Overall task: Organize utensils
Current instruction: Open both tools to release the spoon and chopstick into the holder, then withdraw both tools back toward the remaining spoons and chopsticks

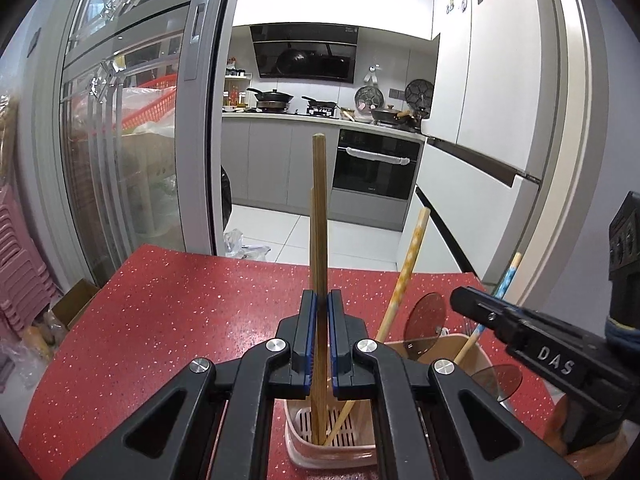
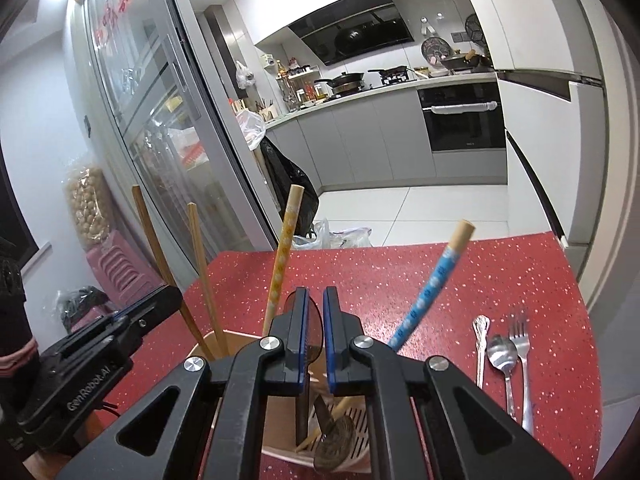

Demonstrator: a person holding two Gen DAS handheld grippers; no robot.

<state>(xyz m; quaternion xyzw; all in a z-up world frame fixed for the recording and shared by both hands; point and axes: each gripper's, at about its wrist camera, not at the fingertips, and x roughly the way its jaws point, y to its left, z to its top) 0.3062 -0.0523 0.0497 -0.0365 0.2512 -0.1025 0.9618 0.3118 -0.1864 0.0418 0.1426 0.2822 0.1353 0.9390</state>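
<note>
My left gripper (image 1: 321,300) is shut on a pair of brown wooden chopsticks (image 1: 319,208), held upright with their lower ends in the pink utensil holder (image 1: 332,446). A yellow-patterned chopstick (image 1: 404,276) and a blue-patterned one (image 1: 502,288) lean in the holder. My right gripper (image 2: 314,300) stands just above the holder (image 2: 280,454), jaws slightly apart around the handle of a translucent brown spoon (image 2: 316,340). On the red table lie a small spoon (image 2: 481,344), a steel spoon (image 2: 503,364) and a fork (image 2: 522,356).
The red speckled table (image 1: 160,320) ends ahead at a kitchen doorway with a glass sliding door on the left and a white fridge (image 1: 500,100) on the right. Two translucent brown spoons (image 1: 428,320) stand in the holder.
</note>
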